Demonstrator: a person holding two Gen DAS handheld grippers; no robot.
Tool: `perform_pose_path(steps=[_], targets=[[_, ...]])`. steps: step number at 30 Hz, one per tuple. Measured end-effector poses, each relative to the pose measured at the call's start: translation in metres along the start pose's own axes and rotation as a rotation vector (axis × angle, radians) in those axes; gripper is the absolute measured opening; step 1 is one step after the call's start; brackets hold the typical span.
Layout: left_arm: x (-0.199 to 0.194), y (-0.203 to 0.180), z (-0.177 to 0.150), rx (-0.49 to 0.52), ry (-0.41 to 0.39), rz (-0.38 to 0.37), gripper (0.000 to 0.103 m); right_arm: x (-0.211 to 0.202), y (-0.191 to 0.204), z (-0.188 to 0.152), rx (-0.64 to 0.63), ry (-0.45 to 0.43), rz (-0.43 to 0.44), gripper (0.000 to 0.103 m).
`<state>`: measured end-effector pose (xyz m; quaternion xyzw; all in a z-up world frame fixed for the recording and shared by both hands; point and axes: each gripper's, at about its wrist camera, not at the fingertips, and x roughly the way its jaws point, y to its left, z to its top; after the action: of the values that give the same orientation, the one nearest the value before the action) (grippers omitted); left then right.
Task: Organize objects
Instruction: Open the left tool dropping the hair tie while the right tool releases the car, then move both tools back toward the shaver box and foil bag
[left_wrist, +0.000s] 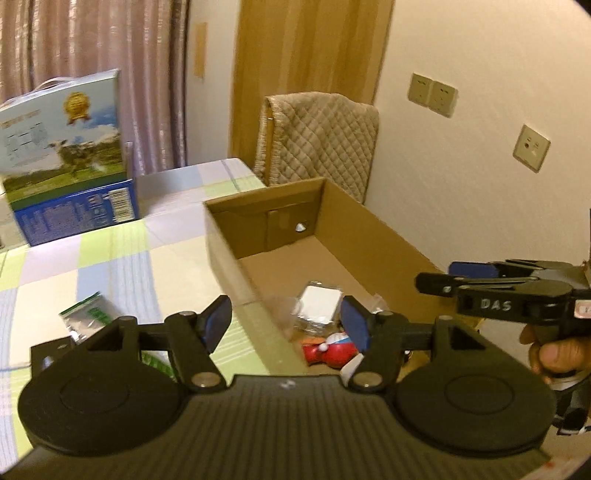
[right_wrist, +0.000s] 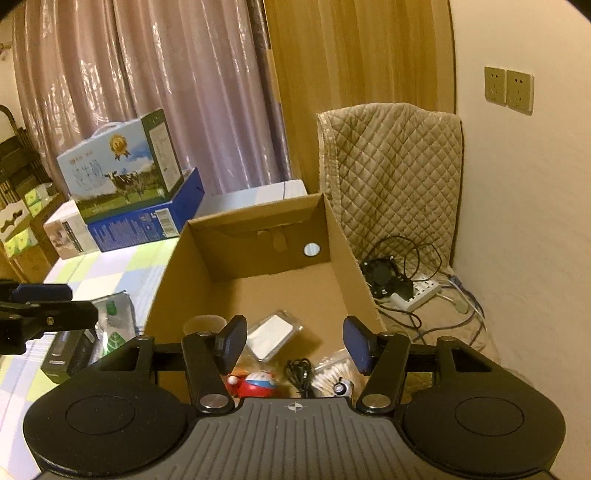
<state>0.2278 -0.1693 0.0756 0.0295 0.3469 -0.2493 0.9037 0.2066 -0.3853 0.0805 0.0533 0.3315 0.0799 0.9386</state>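
Landmark: open cardboard box (right_wrist: 343, 236) on the checked tablecloth (left_wrist: 110, 266), everything placed from it.
Left gripper (left_wrist: 286, 325): jaws spread wide, nothing between the pads, hanging over the box's near-left wall.
Right gripper (right_wrist: 295, 341): also spread wide and empty, poised above the box's near end, looking straight down its length.
Already in the box: red and white toy figure (right_wrist: 255, 384), clear-wrapped white packet (right_wrist: 271, 334), black cable (right_wrist: 299, 373), bundle of cotton swabs (right_wrist: 334, 376), a clear cup (right_wrist: 203, 325), all crowded at the near end; far end bare.
Left outside the box: green and silver pouch (left_wrist: 90, 314) just beside the left wall, on the cloth; dark small box (right_wrist: 62, 356) next to it.
Step in hand: probably between loads, both tools free, sorting partly done.
Next move calls for: likely swinging the left gripper out to the left of the box, dropping over the pouch, closing on its flat edge, then lifting clear of the wall.
Watch for: thin, slippery foil lying flat on cloth, hard to bite.
Behind the box: stacked milk cartons (right_wrist: 122, 173), not obviously part of the job.
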Motion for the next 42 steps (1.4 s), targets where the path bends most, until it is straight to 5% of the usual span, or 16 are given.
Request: perform_pose_path(steps=[21, 28, 42], targets=[[-0.098, 0.154, -0.11, -0.165, 0.075, 0.363, 0.093, -0.036, 0.142, -0.025, -0.11, -0.01, 0.204, 0.055], [-0.082, 0.187, -0.112, -0.219, 0.089, 0.376, 0.101, -0.006, 0.186, -0.046, -0.171, 0.039, 0.226, 0.055], [0.022, 0.234, -0.102, -0.249, 0.181, 0.326, 0.102, 0.093, 0.214, -0.083, -0.251, 0.176, 0.205, 0.055]])
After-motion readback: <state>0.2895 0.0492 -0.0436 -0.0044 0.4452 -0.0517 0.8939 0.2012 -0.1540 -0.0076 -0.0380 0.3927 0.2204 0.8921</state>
